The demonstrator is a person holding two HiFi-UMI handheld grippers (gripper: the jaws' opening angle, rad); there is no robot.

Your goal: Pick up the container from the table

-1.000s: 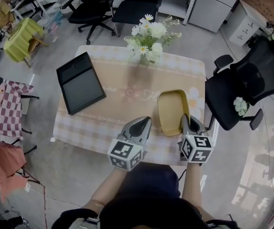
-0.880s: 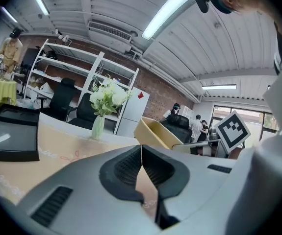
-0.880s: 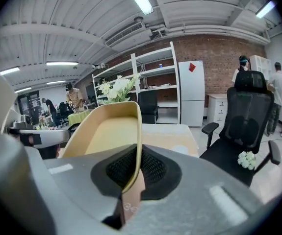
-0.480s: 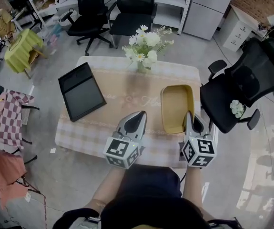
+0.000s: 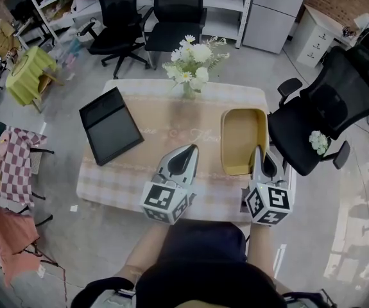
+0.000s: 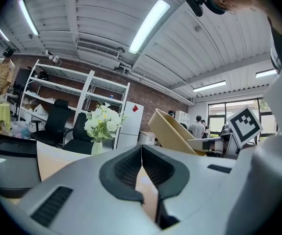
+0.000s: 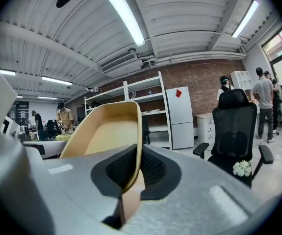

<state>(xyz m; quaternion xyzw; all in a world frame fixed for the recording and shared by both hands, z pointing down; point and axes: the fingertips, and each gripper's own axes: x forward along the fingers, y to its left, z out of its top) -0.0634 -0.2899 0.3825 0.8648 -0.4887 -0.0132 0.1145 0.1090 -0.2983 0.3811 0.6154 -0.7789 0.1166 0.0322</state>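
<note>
So, the right tongs (image 5: pixel 259 153) are clamped shut on the near short rim of the yellow container (image 5: pixel 243 140), with the wall pinched between the pads. The container's long axis runs straight ahead of those tongs, away from the person, with the far end tipped upward. My read is that it's off the bench (image 5: pixel 165 117), not certain. The left tongs (image 5: pixel 187 151) are closed on nothing, sitting just left of the container and apart from it. The right hand has the whole load on a one-edge grip, so the risk is the container pivoting in the pads.
</note>
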